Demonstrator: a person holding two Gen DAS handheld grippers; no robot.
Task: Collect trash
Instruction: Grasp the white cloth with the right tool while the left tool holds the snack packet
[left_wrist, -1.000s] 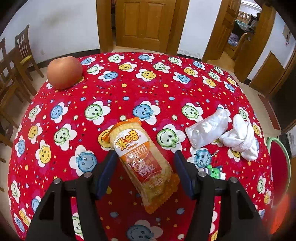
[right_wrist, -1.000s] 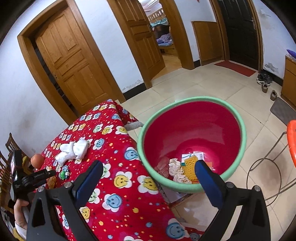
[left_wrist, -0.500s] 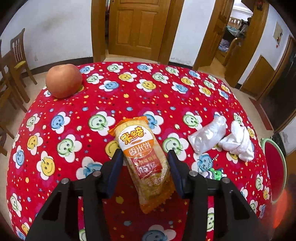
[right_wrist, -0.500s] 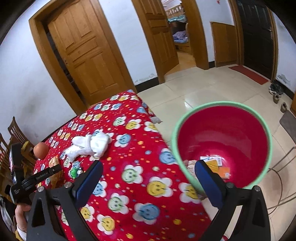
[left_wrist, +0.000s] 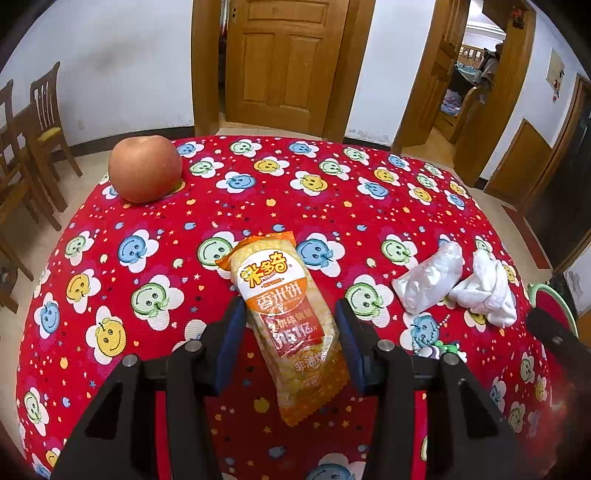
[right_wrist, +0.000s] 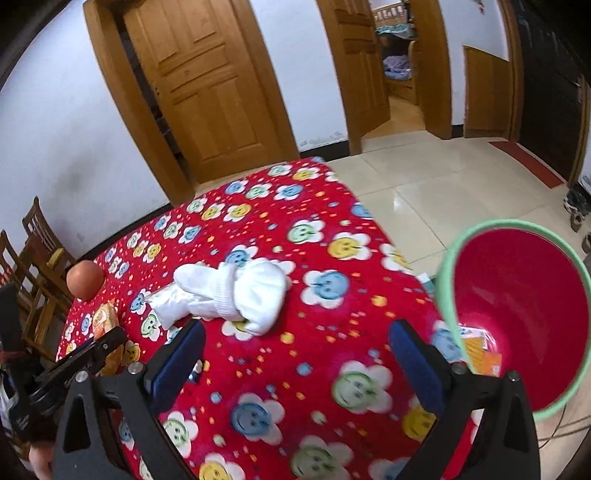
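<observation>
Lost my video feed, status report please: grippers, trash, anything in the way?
Left gripper shut on snack packet. Right gripper open, empty, over tablecloth. Red bin beside table. Nothing in the way.

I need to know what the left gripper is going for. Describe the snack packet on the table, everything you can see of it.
The snack packet is a long sealed pouch of shiny plastic film, orange at its crimped ends, with a white and orange label printed in Chinese and a red band below it. Pale yellow contents show through the clear parts. It looks full and unopened. It lies on the red smiley tablecloth, tilted slightly, its near half between the blue pads of the left gripper, which stand close at each side; whether they press it is unclear.
</observation>
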